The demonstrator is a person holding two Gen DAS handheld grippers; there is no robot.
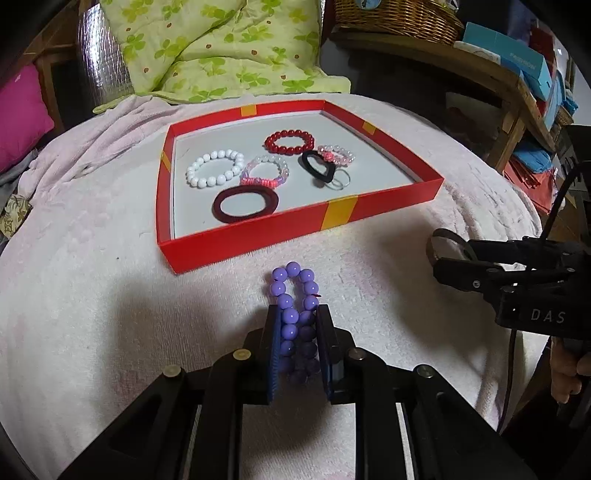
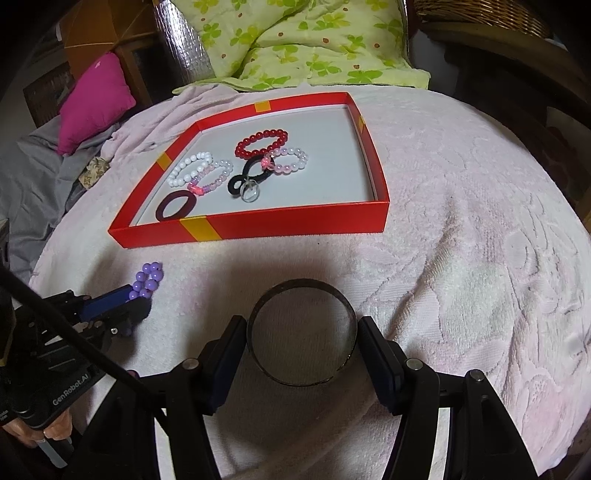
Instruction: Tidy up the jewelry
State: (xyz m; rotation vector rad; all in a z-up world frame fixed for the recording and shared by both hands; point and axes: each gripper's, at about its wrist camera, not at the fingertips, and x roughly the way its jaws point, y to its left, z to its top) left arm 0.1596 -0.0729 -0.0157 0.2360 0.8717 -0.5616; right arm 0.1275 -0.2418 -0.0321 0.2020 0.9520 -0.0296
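Note:
A purple bead bracelet (image 1: 293, 291) lies on the pale blanket in front of the red tray (image 1: 258, 229), squeezed into a narrow loop. My left gripper (image 1: 298, 312) is shut on its near half; from the right wrist view it (image 2: 136, 299) sits low at the left with the beads (image 2: 147, 278) sticking out. My right gripper (image 2: 301, 325) is shut on a dark metal bangle (image 2: 303, 283), pads against both sides. The tray (image 2: 295, 221) holds white (image 1: 214, 168) and red (image 1: 290, 142) bead bracelets, a maroon hair tie (image 1: 245, 205), a black hair tie (image 1: 317, 166) and a ring (image 1: 340, 181).
A pale pink blanket (image 1: 92, 295) covers the rounded surface. A green quilt (image 1: 221, 48) and a magenta cushion (image 1: 22, 110) lie behind. A wicker basket (image 1: 395, 14) and a wooden shelf with blue boxes (image 1: 517, 62) stand at the right.

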